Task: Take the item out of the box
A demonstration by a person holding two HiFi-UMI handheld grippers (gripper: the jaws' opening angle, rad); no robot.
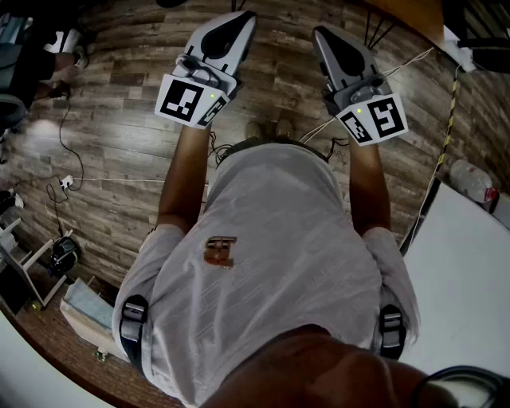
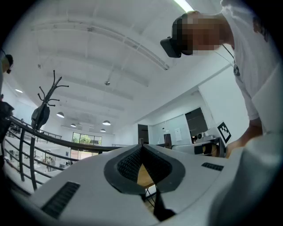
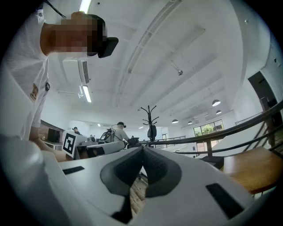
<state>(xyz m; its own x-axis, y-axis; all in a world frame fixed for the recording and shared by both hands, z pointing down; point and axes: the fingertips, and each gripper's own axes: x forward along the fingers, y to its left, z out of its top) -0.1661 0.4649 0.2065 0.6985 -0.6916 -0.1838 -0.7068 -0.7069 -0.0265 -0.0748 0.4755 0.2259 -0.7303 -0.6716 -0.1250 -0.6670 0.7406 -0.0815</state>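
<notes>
**Both grippers clenched and empty, held out over the floor**

A wooden plank floor (image 1: 119,143) fills most of the head view. Over it stands the person, seen from above in a light shirt (image 1: 279,239), both forearms stretched forward. A white desk (image 1: 466,279) lies at the person's right, its dark edge running diagonally beside the right arm.

The left gripper (image 1: 245,16) and the right gripper (image 1: 320,33) are held side by side ahead of the body, well apart, pointing roughly level and away from the person. Each carries its marker cube (image 1: 190,101) just above the hand, the right one (image 1: 373,119) likewise.

In the left gripper view the fingers (image 2: 132,161) are clenched tip to tip with nothing between them. The right gripper view shows the same: fingers (image 3: 128,170) pressed together and empty.

Beyond the right gripper stand a curved railing (image 3: 247,121) and a coat stand (image 3: 150,117). Thin cables (image 1: 64,143) trail across the floor at the left.

No view shows the box or the item.
</notes>
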